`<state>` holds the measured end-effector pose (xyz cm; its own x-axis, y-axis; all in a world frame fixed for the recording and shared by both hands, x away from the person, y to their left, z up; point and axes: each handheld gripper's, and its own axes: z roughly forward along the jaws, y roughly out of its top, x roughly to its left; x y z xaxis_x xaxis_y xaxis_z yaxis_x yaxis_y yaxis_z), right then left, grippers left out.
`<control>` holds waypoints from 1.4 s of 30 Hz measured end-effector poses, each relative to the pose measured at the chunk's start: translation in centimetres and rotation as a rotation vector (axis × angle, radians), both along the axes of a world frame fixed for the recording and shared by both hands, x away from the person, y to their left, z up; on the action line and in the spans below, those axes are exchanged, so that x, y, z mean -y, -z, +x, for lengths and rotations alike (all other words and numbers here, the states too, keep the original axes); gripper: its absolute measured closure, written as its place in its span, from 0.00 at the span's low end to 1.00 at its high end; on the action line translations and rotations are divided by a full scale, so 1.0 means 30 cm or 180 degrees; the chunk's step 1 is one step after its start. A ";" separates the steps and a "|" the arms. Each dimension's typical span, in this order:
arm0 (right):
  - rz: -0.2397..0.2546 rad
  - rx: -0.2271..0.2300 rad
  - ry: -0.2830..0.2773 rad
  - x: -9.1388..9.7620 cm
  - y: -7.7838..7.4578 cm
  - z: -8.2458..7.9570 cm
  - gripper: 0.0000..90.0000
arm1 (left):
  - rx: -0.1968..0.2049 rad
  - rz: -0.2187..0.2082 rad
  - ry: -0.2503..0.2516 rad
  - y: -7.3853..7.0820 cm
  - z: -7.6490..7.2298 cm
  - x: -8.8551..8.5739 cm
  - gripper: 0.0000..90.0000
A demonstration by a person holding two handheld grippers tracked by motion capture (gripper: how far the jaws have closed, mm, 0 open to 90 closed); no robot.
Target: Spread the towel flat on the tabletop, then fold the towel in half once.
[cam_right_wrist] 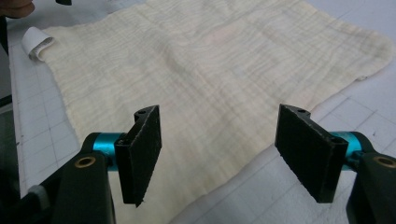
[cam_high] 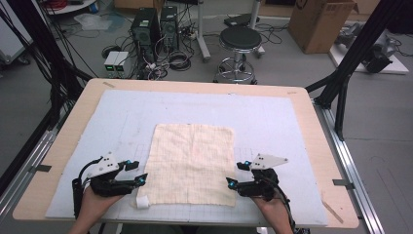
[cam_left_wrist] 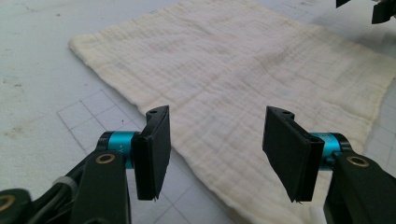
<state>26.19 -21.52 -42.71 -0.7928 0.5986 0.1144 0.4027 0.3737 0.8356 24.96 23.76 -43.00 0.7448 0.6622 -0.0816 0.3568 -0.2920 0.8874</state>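
Pale grey matting covers the worktop [cam_high: 63, 141], where near its front edge the left tool [cam_high: 135, 172] and right tool [cam_high: 235, 174] stand wide with nothing between them, flanking the near corners of a cream cloth [cam_high: 192, 163] spread flat toward the middle.
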 end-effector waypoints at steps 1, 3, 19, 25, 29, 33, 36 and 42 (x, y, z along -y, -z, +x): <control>-0.0009 -0.0020 -0.0001 -0.001 0.000 -0.001 0.35 | 0.0001 0.0006 0.0004 0.000 0.000 -0.001 0.47; -0.0017 -0.0029 0.0001 -0.003 0.000 -0.002 0.34 | 0.0005 0.0015 0.0002 -0.001 0.000 -0.001 0.46; -0.0021 -0.0045 -0.0009 -0.015 0.003 0.017 0.31 | 0.0016 0.0075 -0.0007 0.002 0.004 0.006 0.44; -0.0021 -0.0007 0.0028 -0.013 -0.001 0.026 0.31 | -0.0003 0.0097 0.0007 -0.002 0.012 0.006 0.41; -0.0012 -0.0030 0.0071 -0.006 -0.002 0.037 0.29 | 0.0026 0.0130 0.0013 -0.011 0.018 0.016 0.40; -0.0025 -0.0104 0.0097 0.003 -0.012 0.053 0.28 | -0.0033 0.0144 0.0039 -0.022 0.030 0.023 0.38; 0.0001 -0.0177 0.0086 0.008 -0.018 0.077 0.26 | -0.0048 0.0136 0.0055 -0.033 0.042 0.027 0.39; -0.0117 -0.0205 0.0128 0.001 -0.033 0.119 0.25 | -0.0091 0.0146 -0.0079 -0.052 0.102 0.027 0.40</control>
<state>29.75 -21.56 -41.71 -0.7598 0.6345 0.1417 0.4705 0.3862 0.7934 28.02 22.93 -41.44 0.7258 0.6841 -0.0716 0.3895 -0.3229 0.8626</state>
